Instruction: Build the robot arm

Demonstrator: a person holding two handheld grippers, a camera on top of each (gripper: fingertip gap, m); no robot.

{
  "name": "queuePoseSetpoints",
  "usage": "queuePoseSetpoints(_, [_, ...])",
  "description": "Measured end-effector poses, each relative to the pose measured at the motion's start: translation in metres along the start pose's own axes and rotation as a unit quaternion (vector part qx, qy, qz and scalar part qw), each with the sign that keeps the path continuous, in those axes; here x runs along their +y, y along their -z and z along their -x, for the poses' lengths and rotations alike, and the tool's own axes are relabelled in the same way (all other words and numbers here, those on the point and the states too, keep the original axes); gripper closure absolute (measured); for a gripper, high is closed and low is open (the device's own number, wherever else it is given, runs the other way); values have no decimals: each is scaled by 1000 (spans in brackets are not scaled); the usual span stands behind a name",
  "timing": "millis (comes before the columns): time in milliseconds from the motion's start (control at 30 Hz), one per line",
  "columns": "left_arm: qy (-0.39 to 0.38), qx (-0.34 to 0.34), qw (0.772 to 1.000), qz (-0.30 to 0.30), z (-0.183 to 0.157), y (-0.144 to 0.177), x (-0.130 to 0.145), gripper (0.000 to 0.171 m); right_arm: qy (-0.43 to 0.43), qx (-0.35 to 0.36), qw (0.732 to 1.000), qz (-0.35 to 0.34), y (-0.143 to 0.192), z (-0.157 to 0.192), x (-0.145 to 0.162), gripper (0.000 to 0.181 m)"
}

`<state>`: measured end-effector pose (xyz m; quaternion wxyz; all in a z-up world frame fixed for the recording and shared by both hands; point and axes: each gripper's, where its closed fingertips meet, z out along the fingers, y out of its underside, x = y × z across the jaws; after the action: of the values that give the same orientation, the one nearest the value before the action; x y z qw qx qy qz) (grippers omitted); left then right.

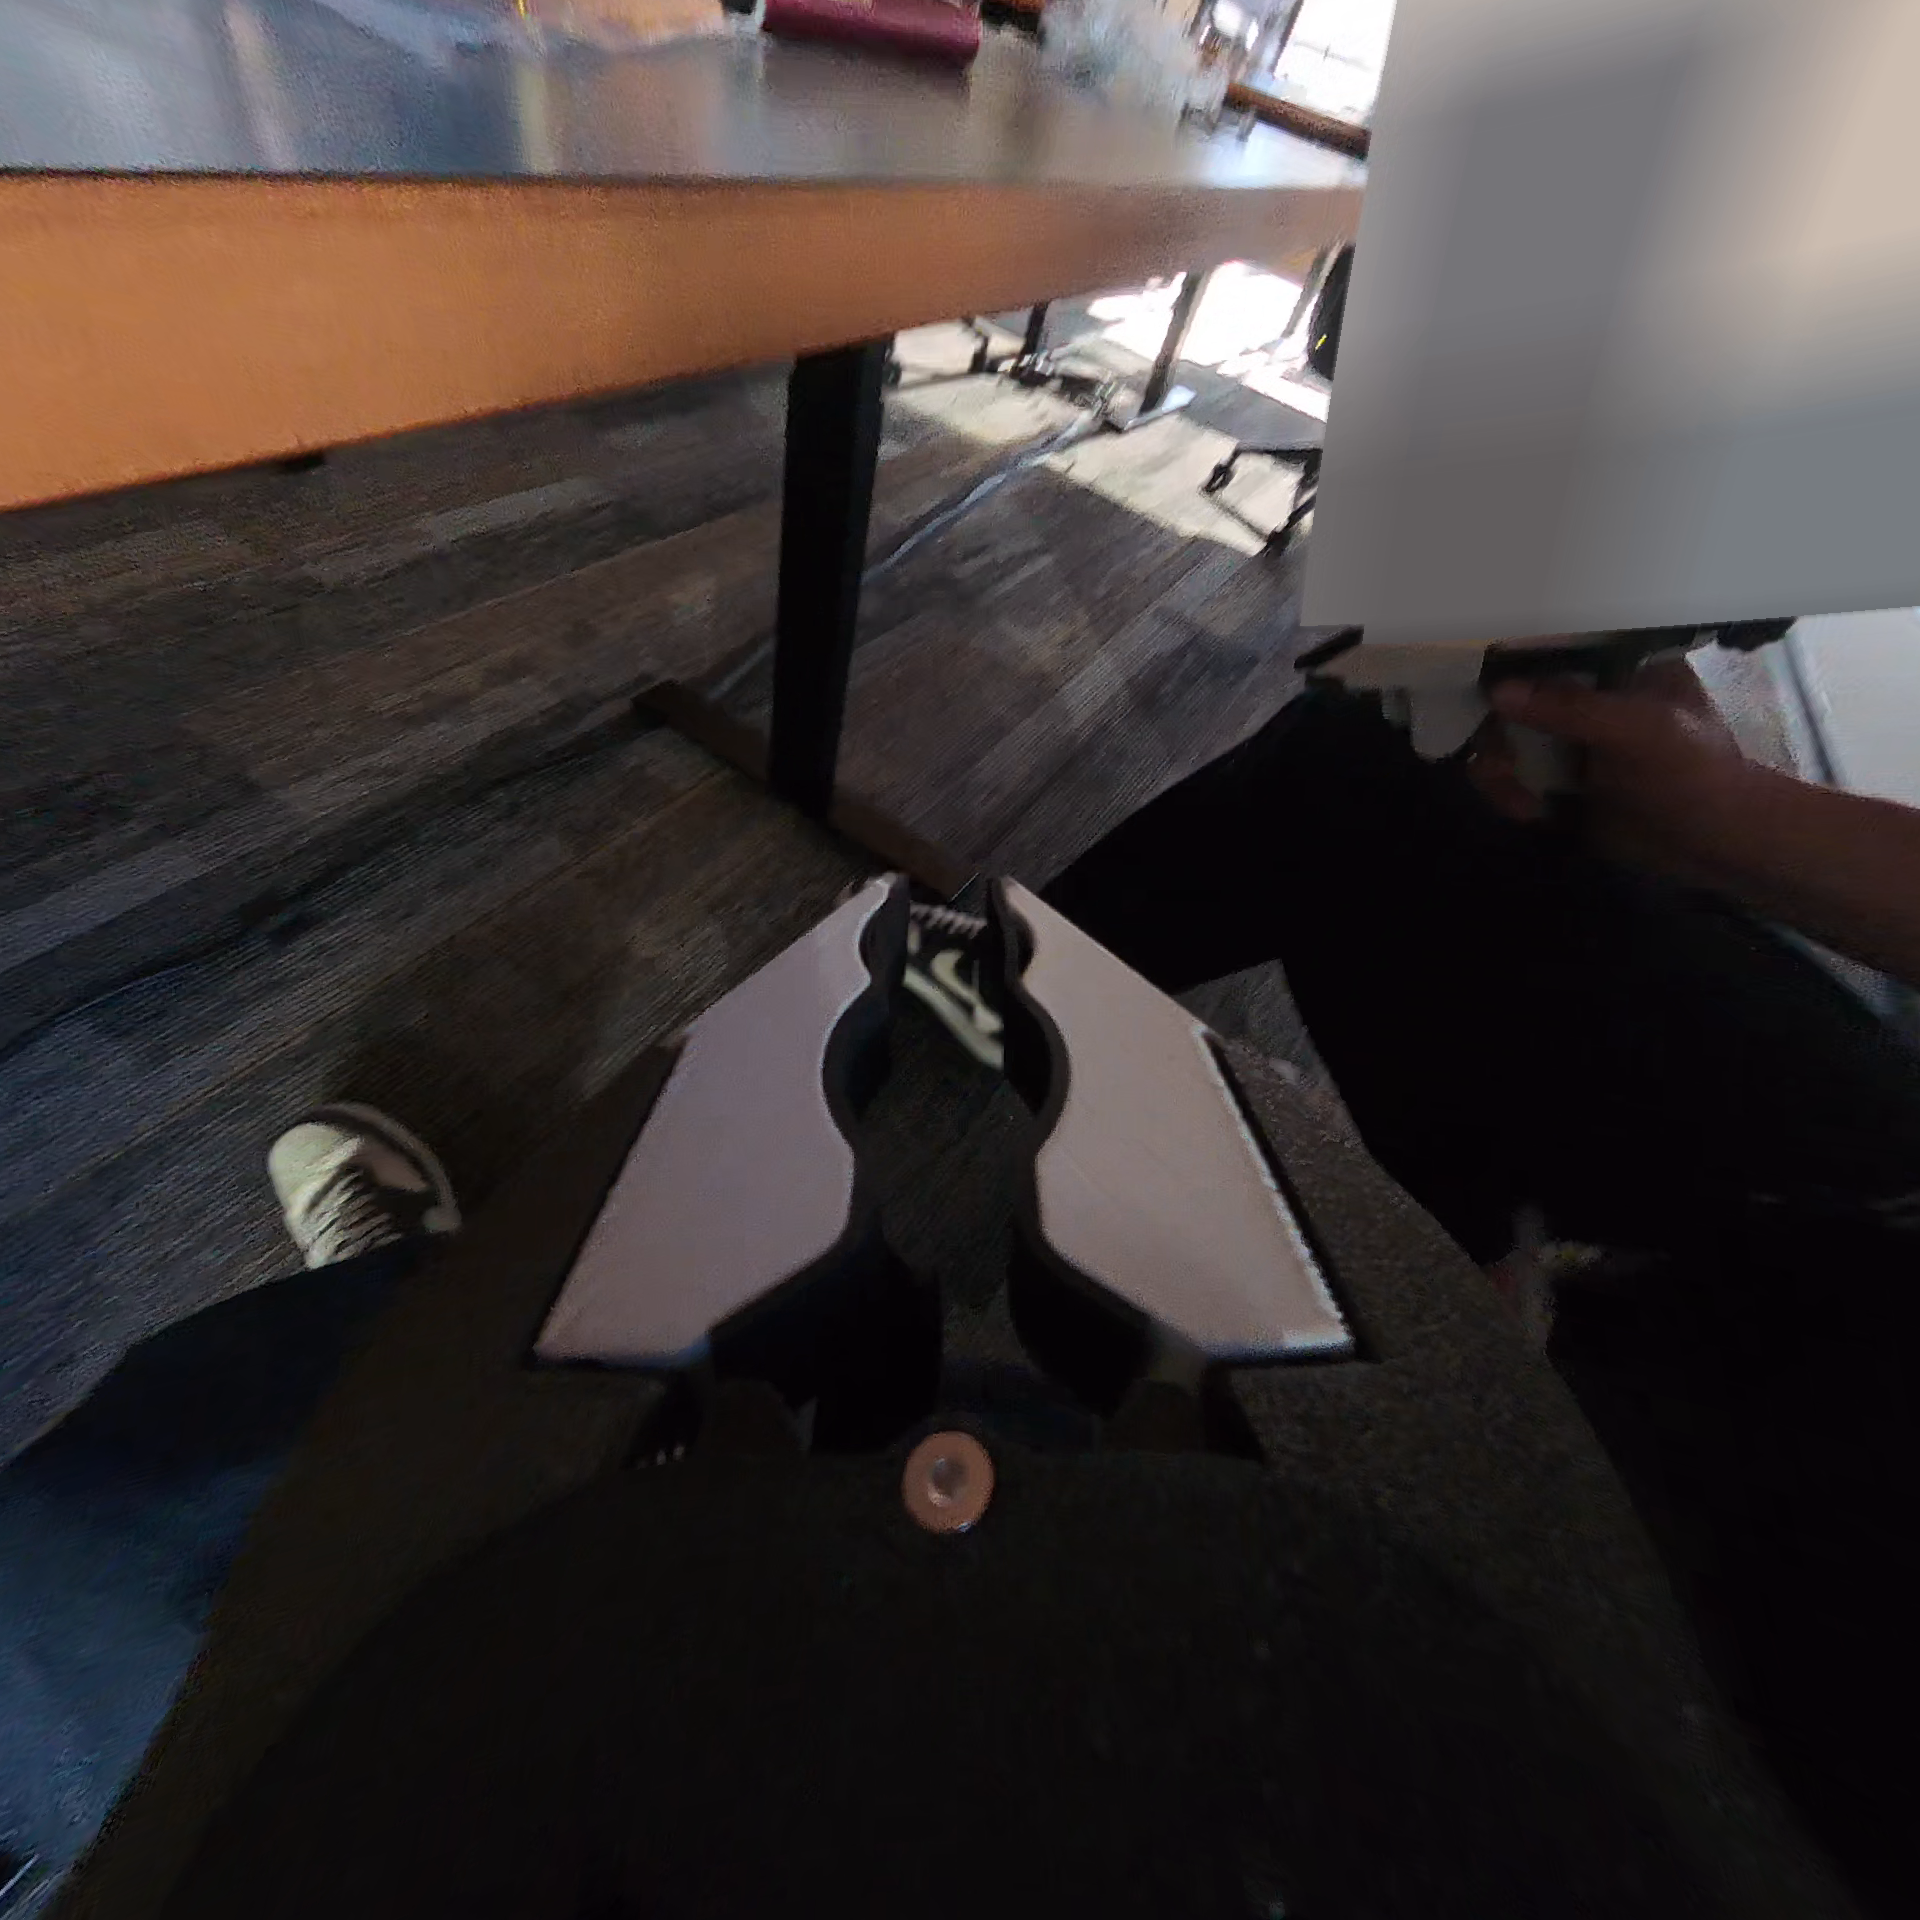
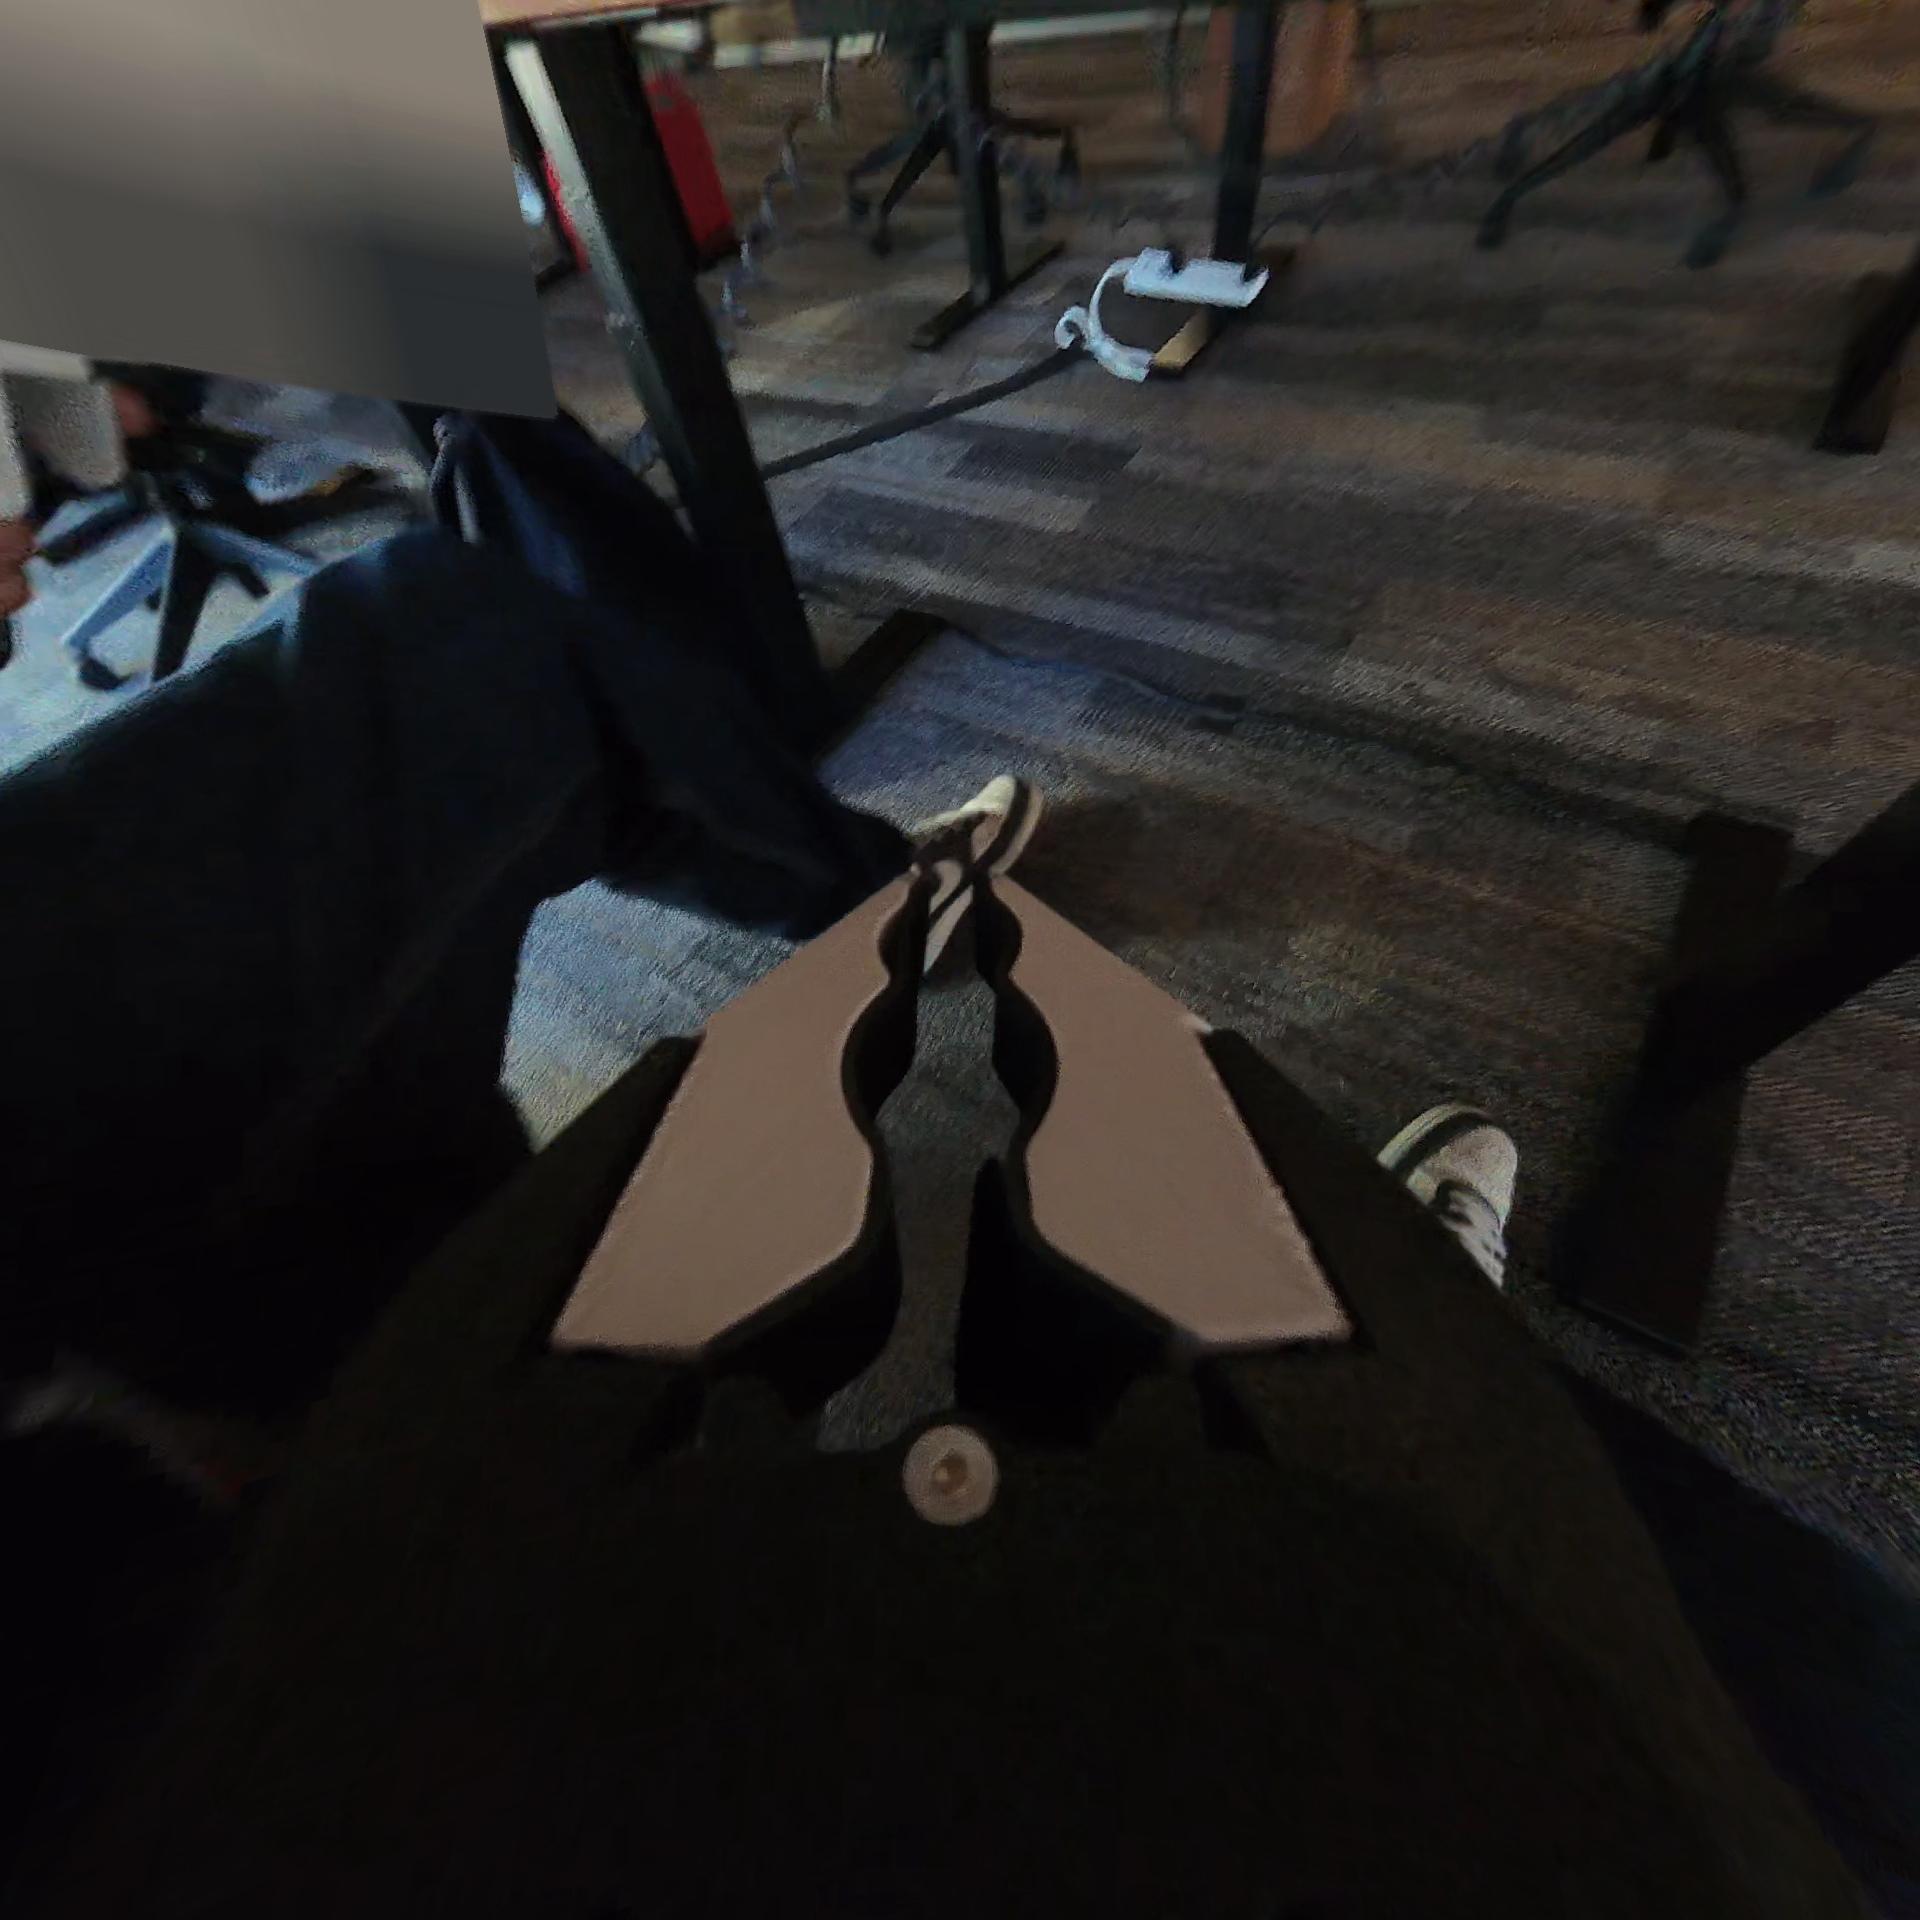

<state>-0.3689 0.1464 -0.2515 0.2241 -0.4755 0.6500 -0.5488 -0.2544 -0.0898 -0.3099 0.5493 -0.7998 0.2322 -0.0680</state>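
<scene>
The left claw point(image 1: 940, 904), two pale wedge-shaped plastic fingers with scalloped inner edges on a black body, hangs low below the tabletop point(image 1: 623, 301), a wood-edged slab with a dark glossy top running across from 9 to 2 o'clock. Its tips stand nearly together with a narrow slit between them and nothing in it: drawn in, grasping nothing. Past the tips, at 12 o'clock, a black metal table leg point(image 1: 826, 561) drops to the grey-brown patterned carpet point(image 1: 364, 727). A pale laced sneaker point(image 1: 353, 1184) sits on the carpet at 8 o'clock, and a black-and-white sneaker point(image 1: 951, 987) shows through the gap of the fingers. At 3 o'clock a person's hand point(image 1: 1621, 758) grips a blurred pale object; dark trousers point(image 1: 1455, 987) fill the space below it.

The right claw point(image 2: 961, 883), of the same make, points down at the carpet point(image 2: 1351, 623) too, its tips almost meeting, empty. Just beyond them lies the black-and-white sneaker point(image 2: 982, 831); the pale sneaker point(image 2: 1455, 1164) is at 4 o'clock. A white power strip with a dark cable point(image 2: 1195, 281) lies at 1 o'clock near black desk legs.

Neither claw touches anything, and nothing for them to take hold of lies within reach. A dark-red flat item point(image 1: 873, 26) rests far off on the tabletop at 12 o'clock, too blurred to judge how it would handle.
</scene>
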Motion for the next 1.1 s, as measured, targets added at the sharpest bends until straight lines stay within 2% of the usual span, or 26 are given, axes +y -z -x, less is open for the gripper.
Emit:
queuePoseSetpoints(67, [-26,-26,999,16,1,1,6,158,-9,12,999,-39,-13,-17,10,175])
queuePoseSetpoints(133, [-53,-51,997,27,4,-2,8,157,-37,4,999,-25,-24,-30,18,170])
queuePoseSetpoints(200, [-71,-62,995,36,6,-7,10,157,-35,25,997,-64,-19,-44,10,169])
queuePoseSetpoints(267, [-69,-63,995,44,8,-15,12,156,-37,65,995,-62,-14,-65,21,167])
queuePoseSetpoints(367, [-55,-48,996,56,5,-33,13,157,-55,94,994,-28,-25,-85,55,144])
queuePoseSetpoints(433, [-49,-27,997,60,-1,-45,10,157,-76,95,991,58,-48,-92,106,135])
queuePoseSetpoints(467, [-48,-17,997,62,-5,-51,10,156,-85,85,985,126,-59,-93,143,142])
queuePoseSetpoints(500, [-49,-10,997,66,-9,-56,9,156,-102,68,975,187,-70,-93,180,154])
queuePoseSetpoints(633, [-85,5,992,90,-23,-72,13,156,-180,26,924,335,-108,-107,329,152])
queuePoseSetpoints(733, [-124,-1,988,96,-27,-79,14,156,-209,50,888,407,-110,-114,453,161])
queuePoseSetpoints(800, [-131,-2,985,108,-27,-83,19,156,-256,108,872,403,-113,-120,516,163])
queuePoseSetpoints(900, [-132,-8,984,121,-19,-89,25,156,-404,203,845,286,-131,-132,559,160])
queuePoseSetpoints(967, [-125,-7,983,135,-14,-93,33,156,-444,279,822,222,-133,-140,573,163])
queuePoseSetpoints(1000, [-125,-4,982,141,-12,-95,36,156,-448,305,814,208,-134,-141,577,163])
queuePoseSetpoints(1100, [-129,0,980,151,-8,-103,42,155,-418,377,794,231,-129,-137,600,168])
